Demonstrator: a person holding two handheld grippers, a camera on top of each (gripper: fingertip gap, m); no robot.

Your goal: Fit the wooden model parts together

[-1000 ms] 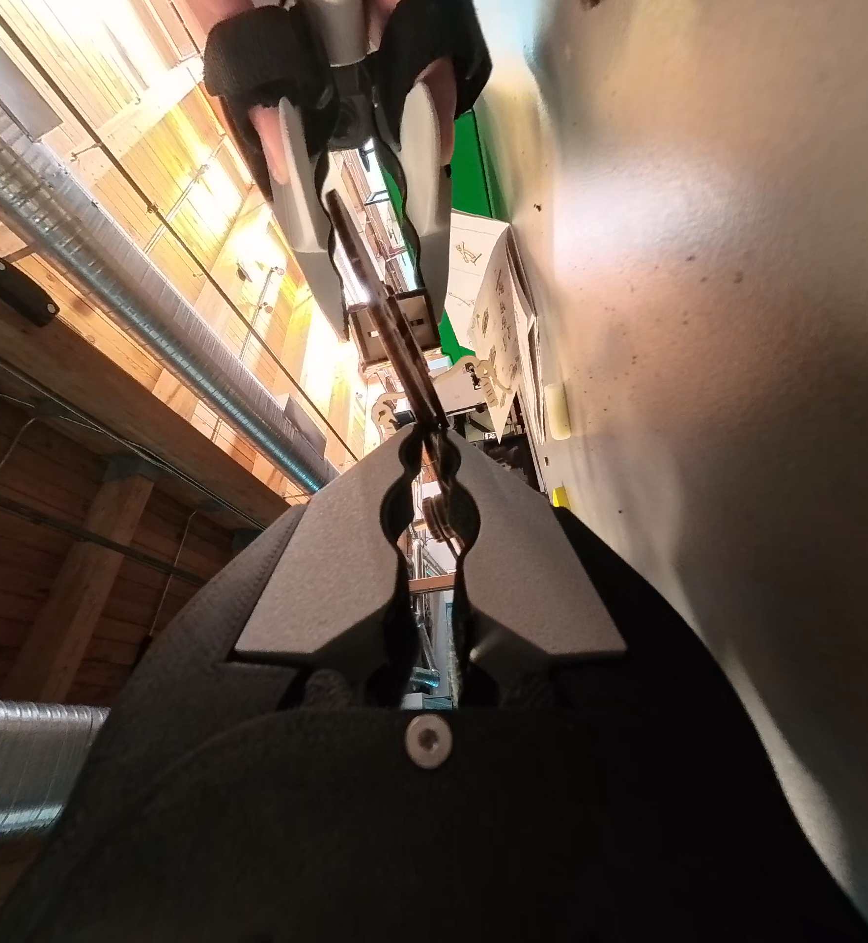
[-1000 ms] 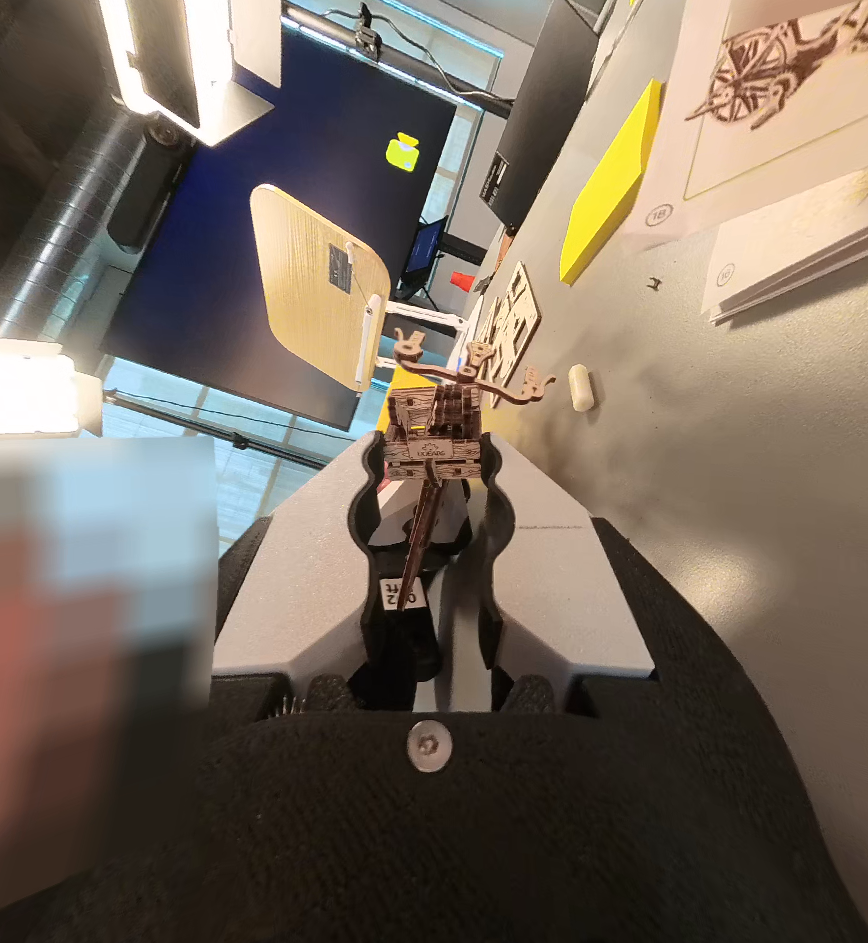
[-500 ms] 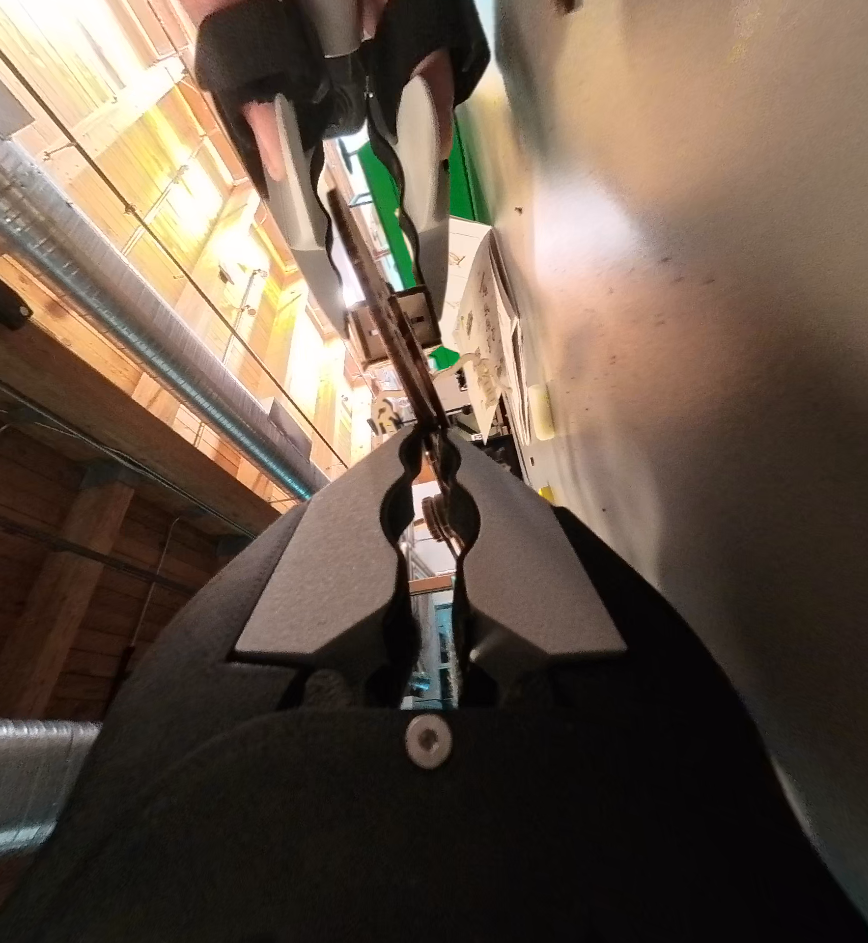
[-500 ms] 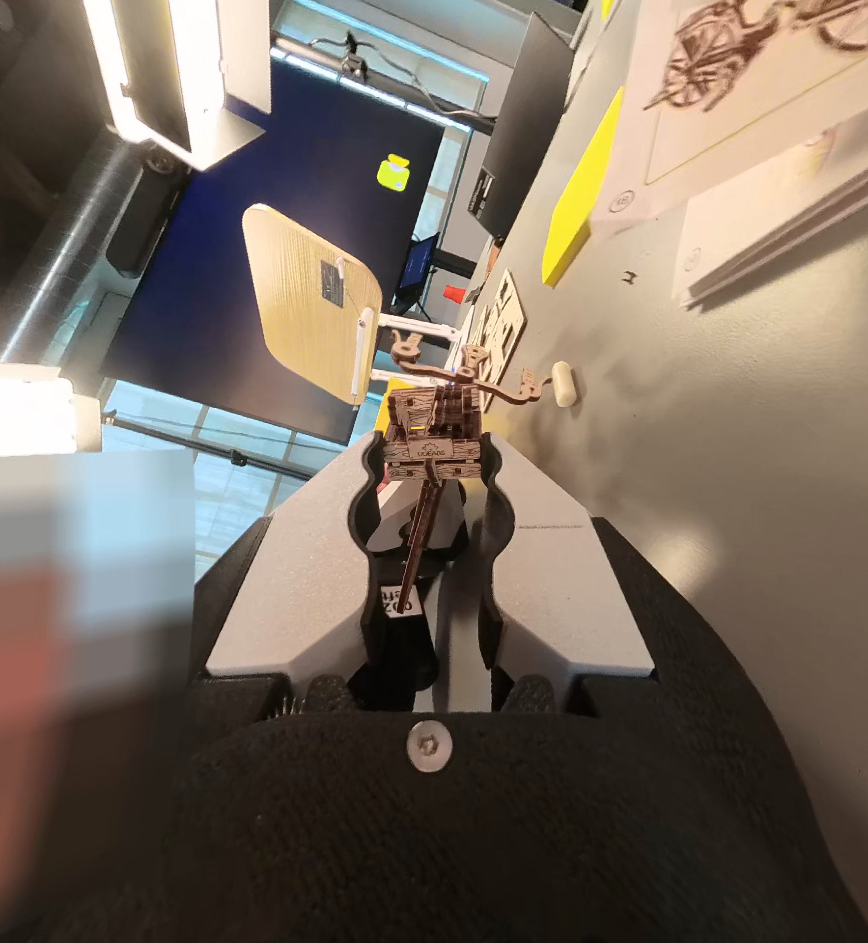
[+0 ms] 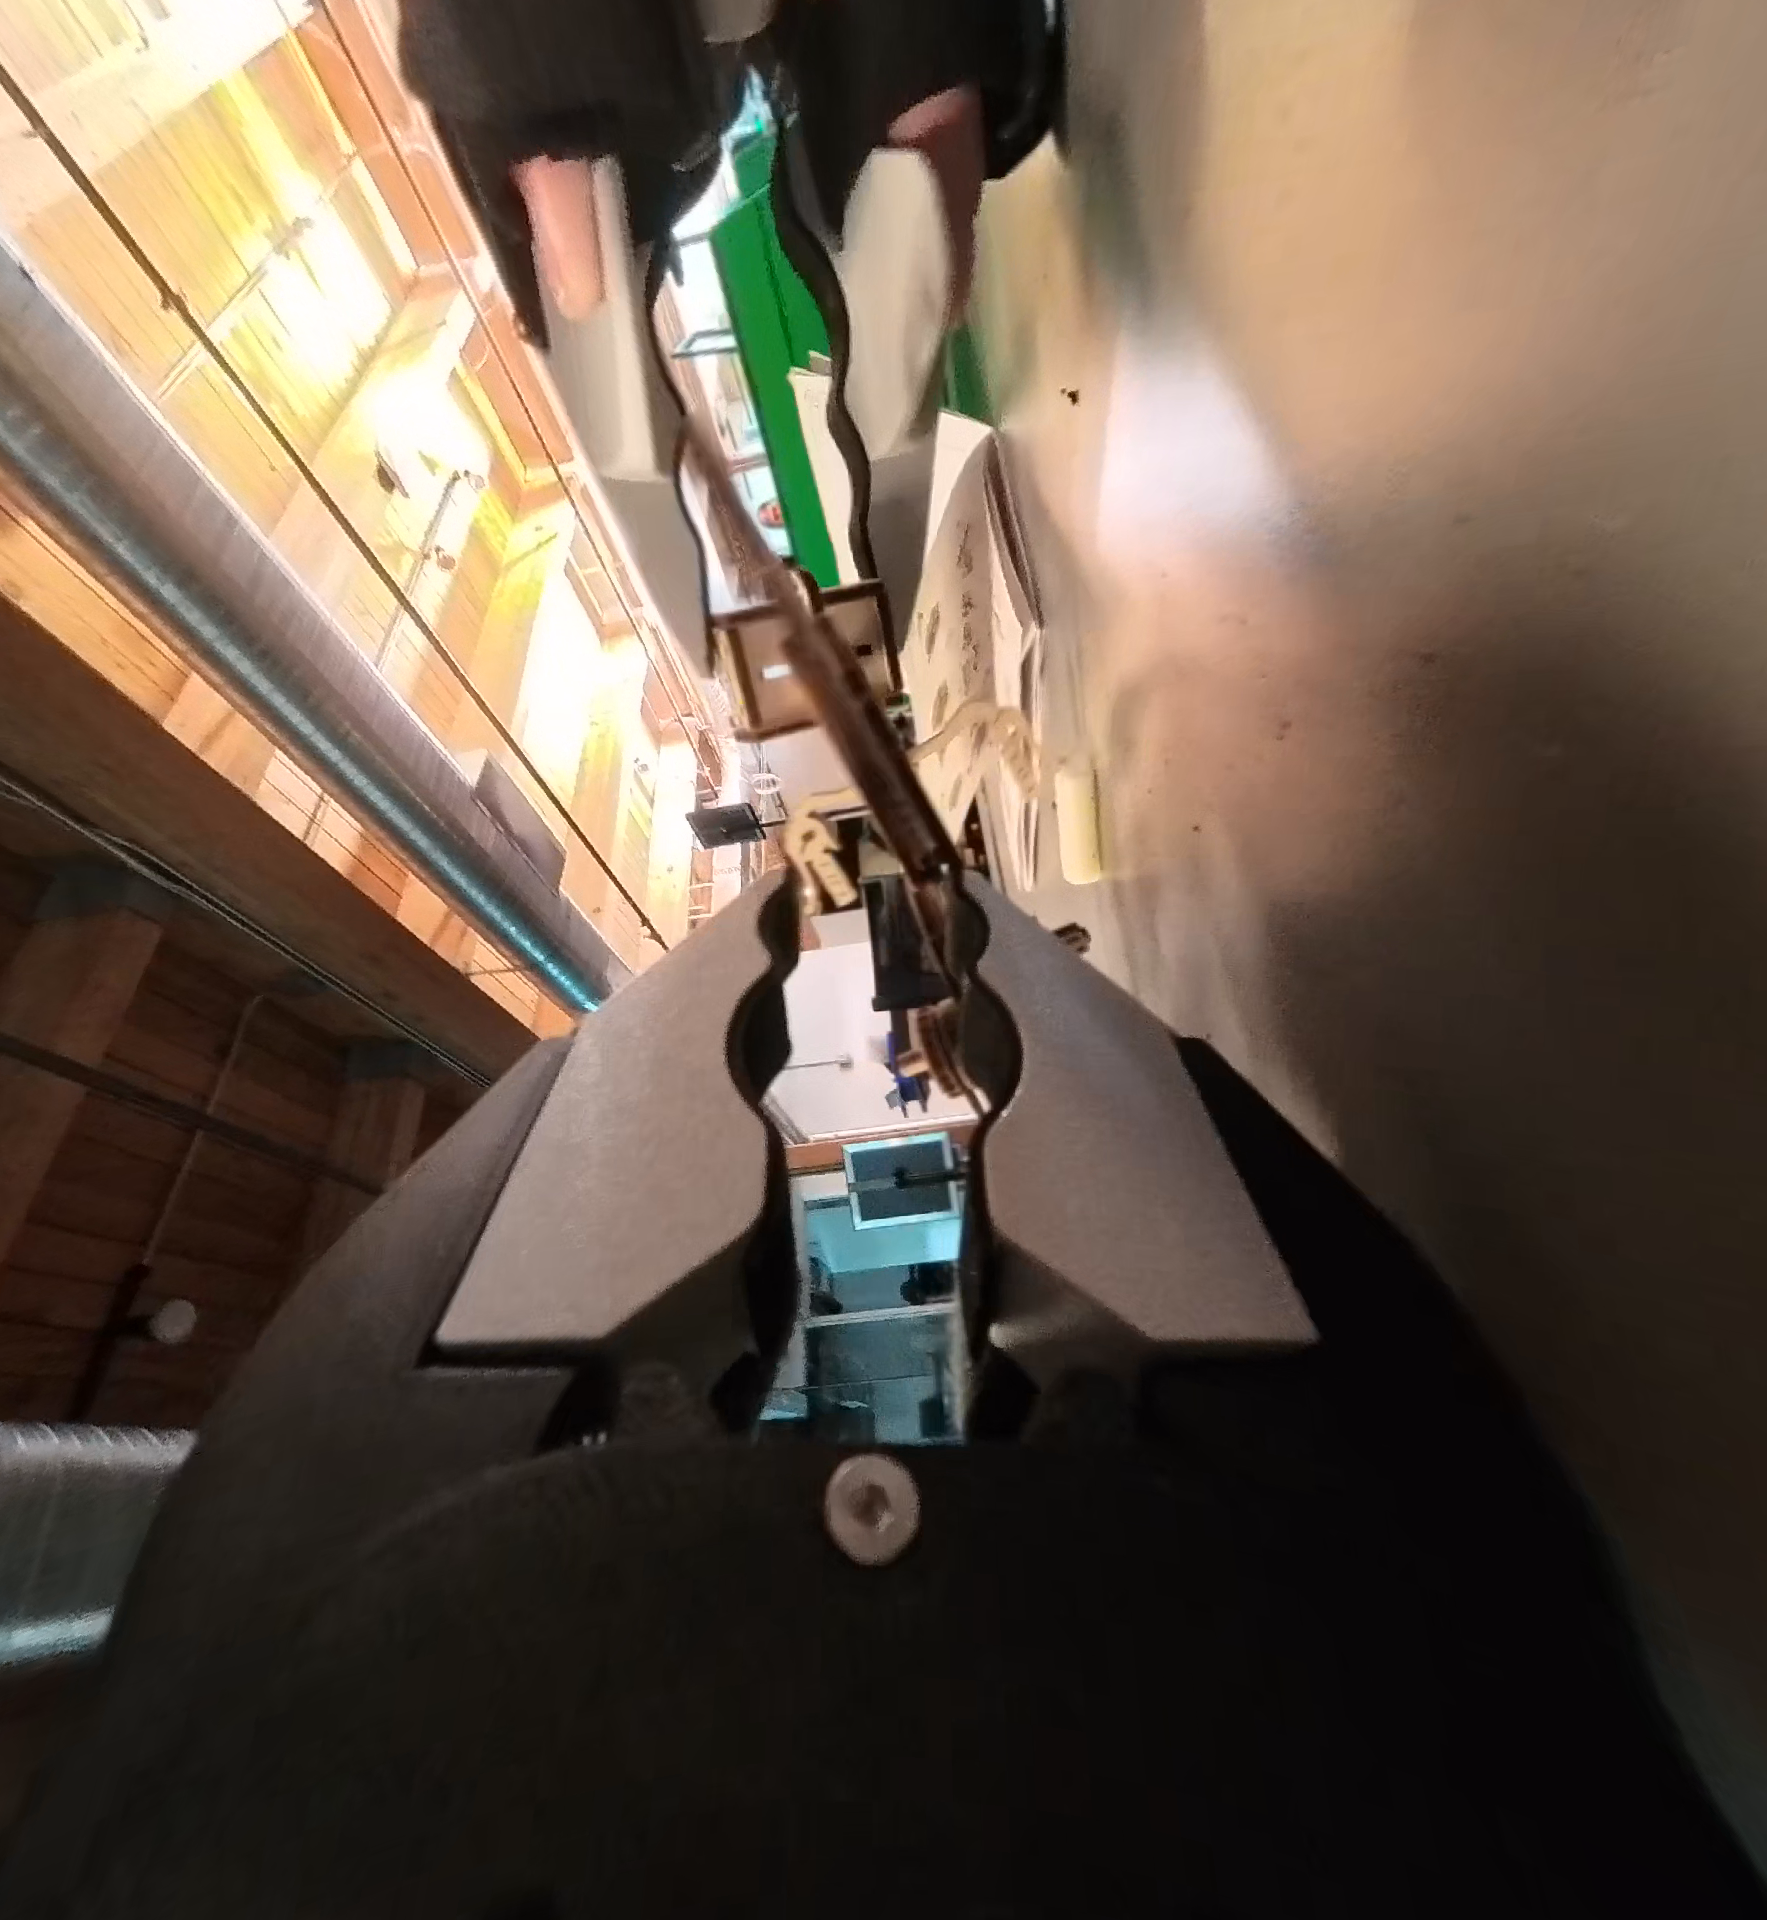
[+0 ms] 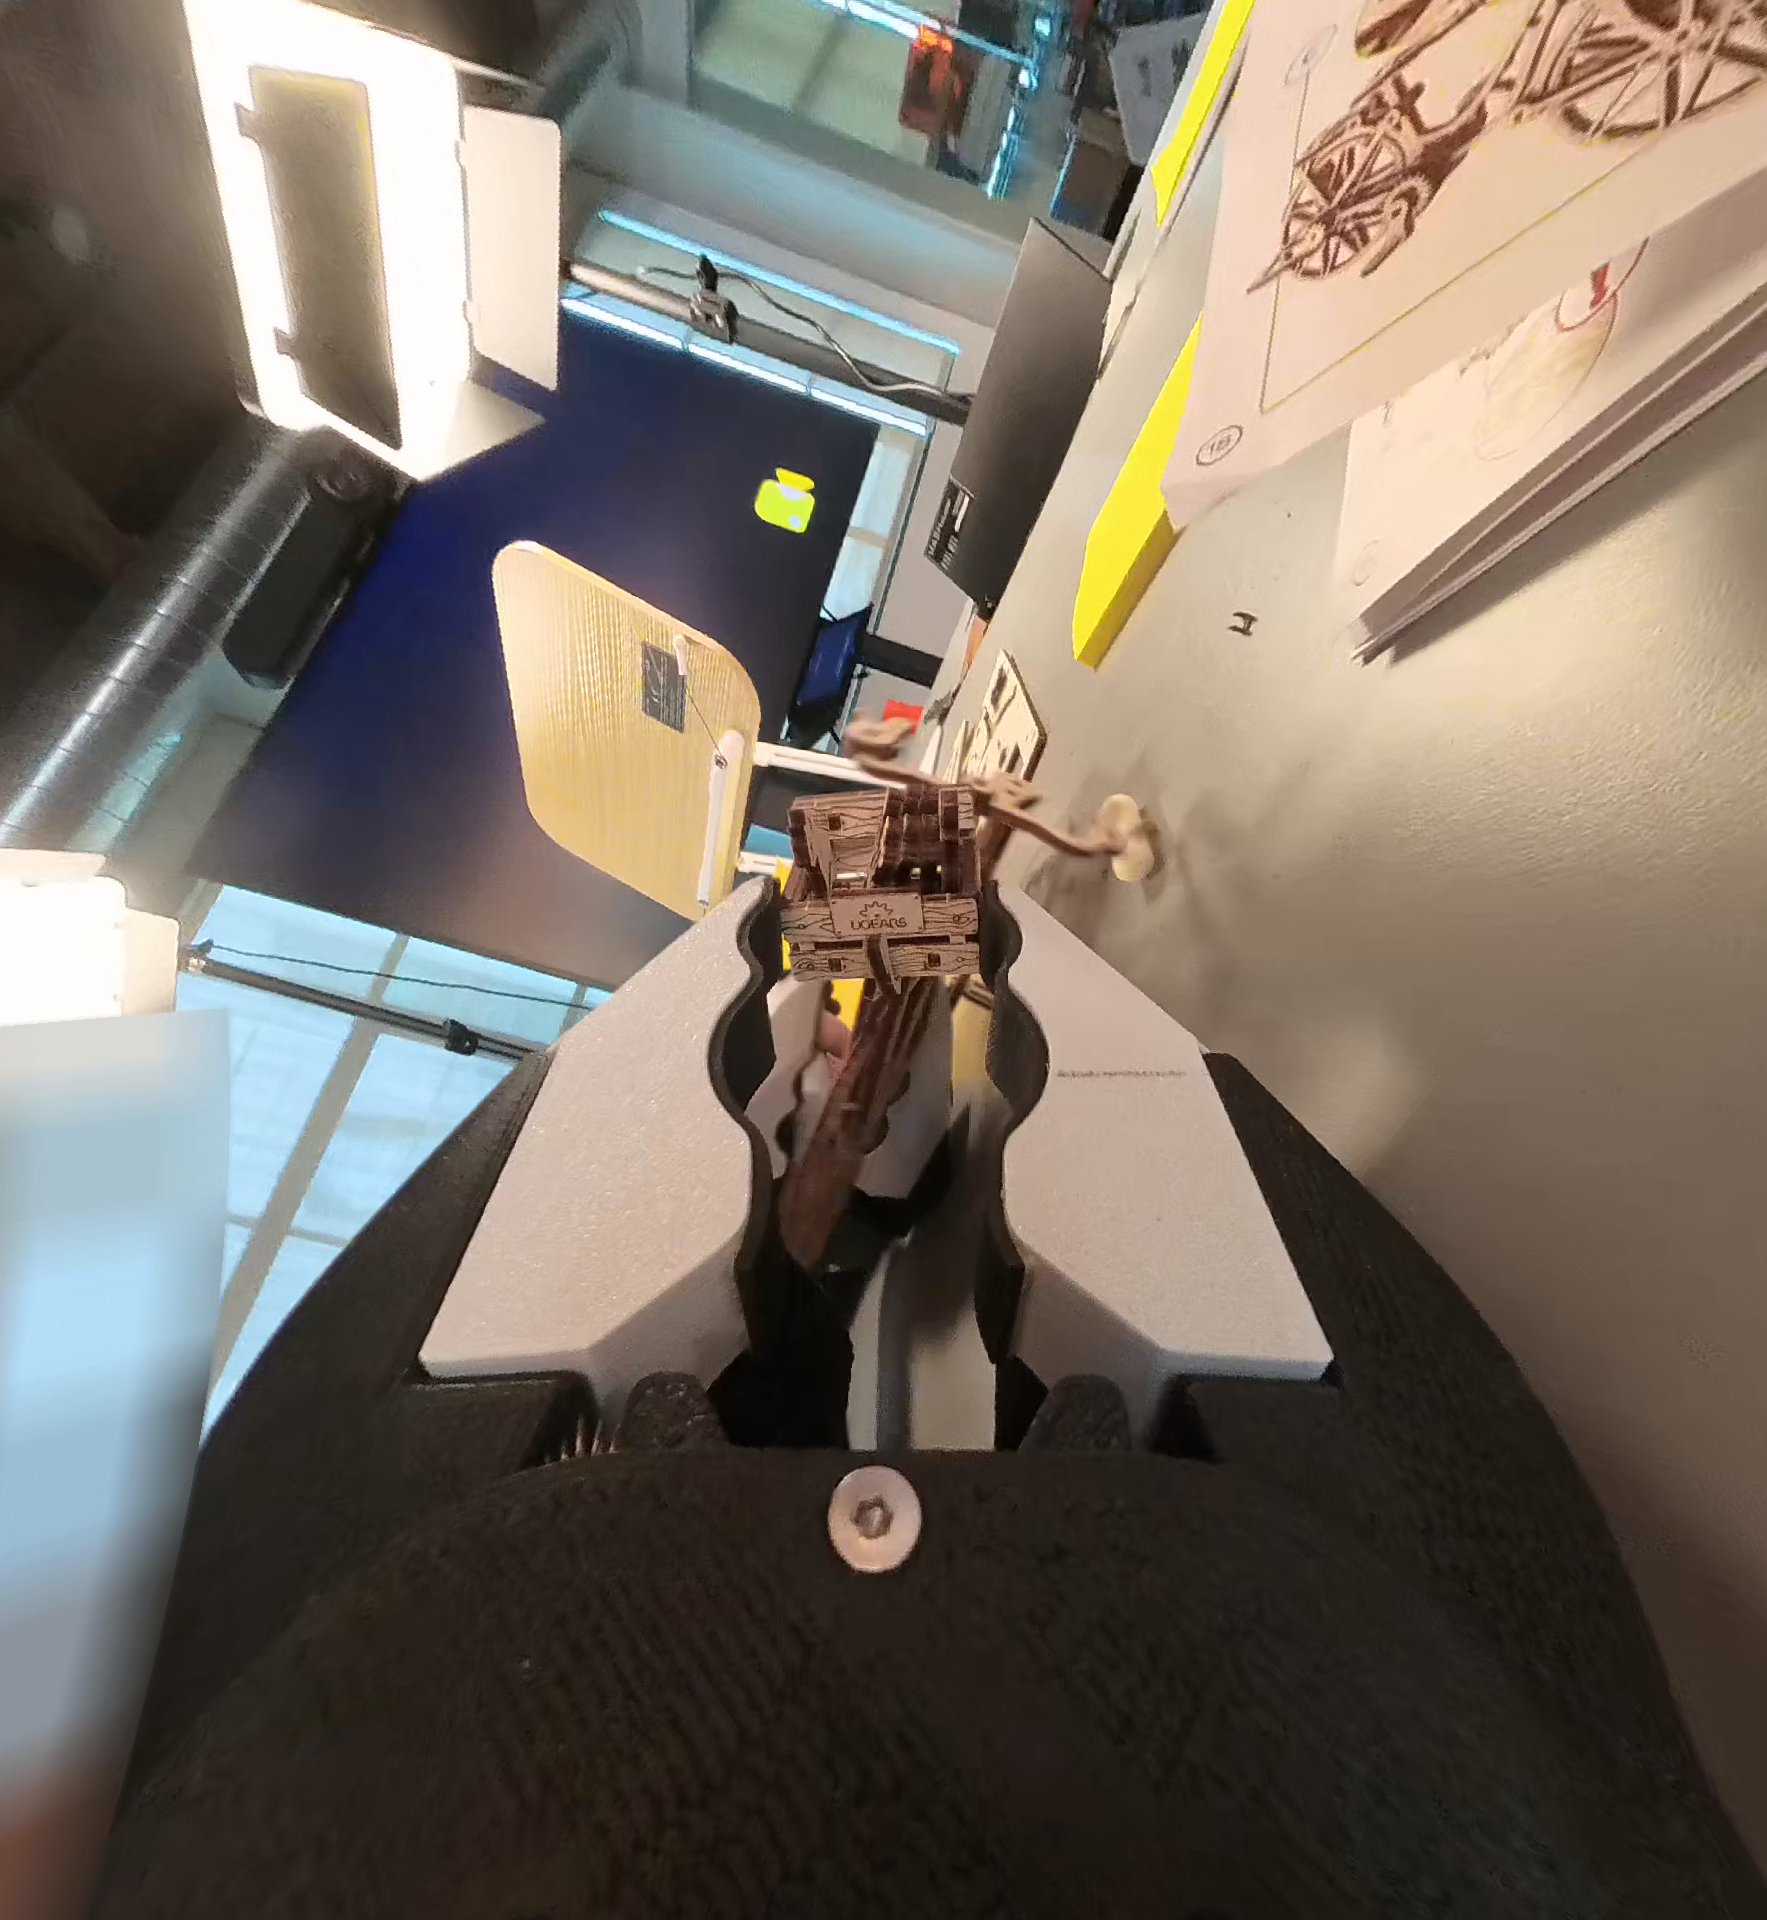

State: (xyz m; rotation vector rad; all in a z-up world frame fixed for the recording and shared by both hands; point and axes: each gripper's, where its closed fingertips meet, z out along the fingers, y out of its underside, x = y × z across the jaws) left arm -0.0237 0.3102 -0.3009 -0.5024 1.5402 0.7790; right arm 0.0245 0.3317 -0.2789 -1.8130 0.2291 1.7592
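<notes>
My right gripper (image 6: 881, 906) is shut on a small wooden model (image 6: 884, 920), clamping its crate-like box. A curved wooden bar sticks out past the box, and a long flat strip runs back between the fingers. In the left wrist view the right gripper (image 5: 785, 592) comes in from the top with the box (image 5: 791, 665) at its tips. The strip (image 5: 879, 769) slants down to my left gripper (image 5: 874, 899). The left jaws stand apart and the strip's end lies against the right-hand finger (image 5: 972, 935) only.
The grey table (image 6: 1481, 1039) lies along the right of both views. On it are a white peg (image 6: 1128, 842), a yellow block (image 6: 1133, 530), printed instruction sheets (image 6: 1481, 208), a wooden parts sheet (image 6: 1009, 717) and a tiny dark piece (image 6: 1245, 623). The gap from one gripper's tips to the other's is roughly 6 cm.
My left jaws have opened and let go of the strip they were clamping. The right gripper still holds the model and has shifted slightly, with motion blur.
</notes>
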